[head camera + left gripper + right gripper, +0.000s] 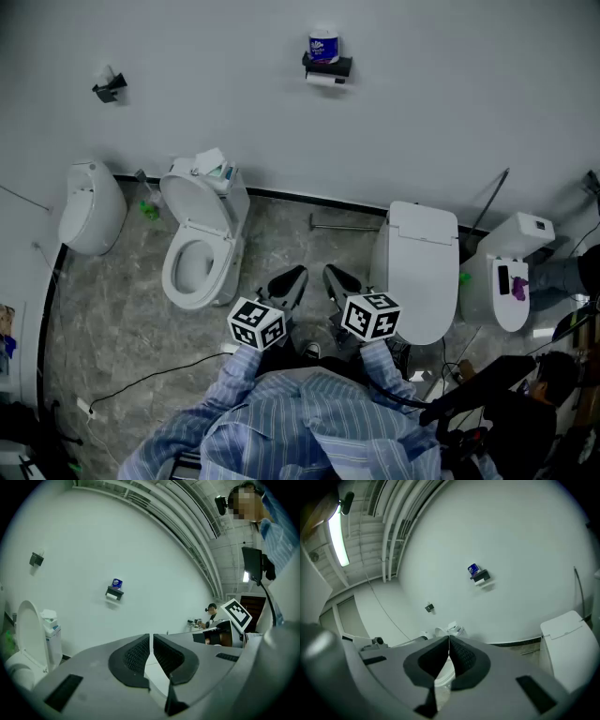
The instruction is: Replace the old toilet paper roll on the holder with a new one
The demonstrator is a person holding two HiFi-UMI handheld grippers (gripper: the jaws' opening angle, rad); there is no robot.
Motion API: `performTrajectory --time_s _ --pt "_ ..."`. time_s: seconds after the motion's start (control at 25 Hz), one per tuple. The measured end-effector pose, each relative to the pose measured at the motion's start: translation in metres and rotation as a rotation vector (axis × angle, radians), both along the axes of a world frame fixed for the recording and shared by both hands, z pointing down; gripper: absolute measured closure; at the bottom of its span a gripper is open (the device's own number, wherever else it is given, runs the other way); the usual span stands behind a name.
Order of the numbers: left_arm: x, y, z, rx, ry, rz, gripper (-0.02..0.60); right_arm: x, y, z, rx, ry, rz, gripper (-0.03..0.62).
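Wall (450, 84): matt wht paint, smooth.
Floor (122, 309): marbled stone-look tile, slight sheen.
Toilet (197, 258): glossy wht, ceramic look.
Holder (328, 67): blk, matt.
Roll on top (323, 45): blue-printed wrapper.
Your left gripper (150, 637) & right gripper (449, 639): matt grey plastic shells, blk ribbed pads (137, 656).
Your shirt (309, 422): striped cloth.

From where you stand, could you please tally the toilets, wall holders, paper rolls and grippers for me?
Toilets or similar white fixtures: 4
Wall holders: 2
Paper rolls, both at one holder: 2
Grippers, both shut and empty: 2
Total: 10
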State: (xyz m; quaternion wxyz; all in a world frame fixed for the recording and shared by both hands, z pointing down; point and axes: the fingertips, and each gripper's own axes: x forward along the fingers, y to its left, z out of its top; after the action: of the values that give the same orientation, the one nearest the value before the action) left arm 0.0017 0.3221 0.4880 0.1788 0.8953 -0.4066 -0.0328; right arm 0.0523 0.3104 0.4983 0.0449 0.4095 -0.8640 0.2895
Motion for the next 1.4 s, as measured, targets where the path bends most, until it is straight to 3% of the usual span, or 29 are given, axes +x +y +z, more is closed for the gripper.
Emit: performTrajectory --time_s 0.36,0.84,1.4 --pt "-0.005 -0.013 -0.006 0.037 -0.015 -0.023 0.575 0.007 -0.007 0.004 -0.013 0.006 0.013 0.589" --pt "-0.012 -0.017 -0.006 0.028 0.009 -0.016 0.575 -0.006 -0.013 0.005 -0.036 -0.065 0.017 0.588" --pt "-0.044 -0.071 -0.003 0.007 0.036 -0.005 0.575 -0.034 -0.06 0.013 -0.087 -0.078 0.024 0.588"
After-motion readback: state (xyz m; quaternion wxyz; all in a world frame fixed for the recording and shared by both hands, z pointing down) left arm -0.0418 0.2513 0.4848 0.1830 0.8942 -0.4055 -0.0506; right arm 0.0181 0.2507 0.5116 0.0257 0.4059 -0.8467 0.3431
